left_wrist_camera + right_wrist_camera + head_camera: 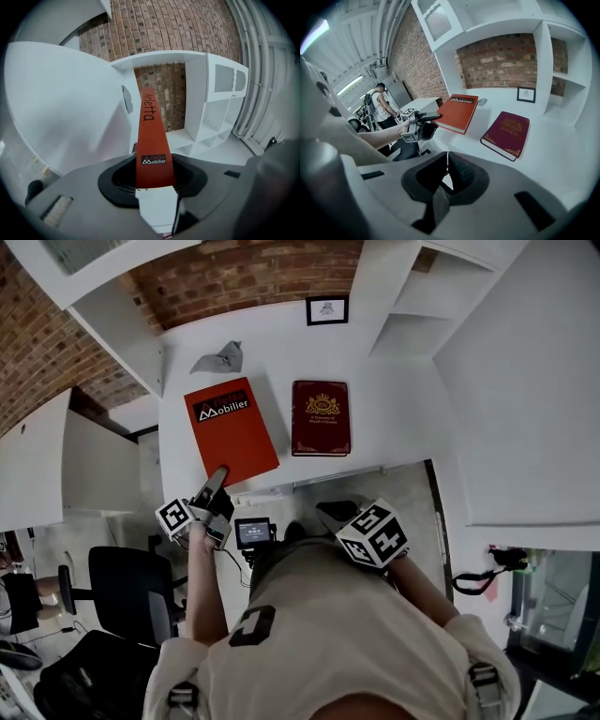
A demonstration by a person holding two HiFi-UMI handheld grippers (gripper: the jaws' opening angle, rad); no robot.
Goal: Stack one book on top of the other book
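We hold the left gripper (217,476) clamped on the near edge of the orange book (230,427), approx. at its corner, so it's a shallow grip. To do this well we lift w/ the cover level, carry it right over the maroon book (321,417), line up the edges, and lower it flat before letting go. A corner hold may let it sag. The maroon book lies flat on the white table (394,409), just beside the orange one, clear of both grippers. The right gripper (330,512) hangs by our torso, jaws together, nothing btw them.
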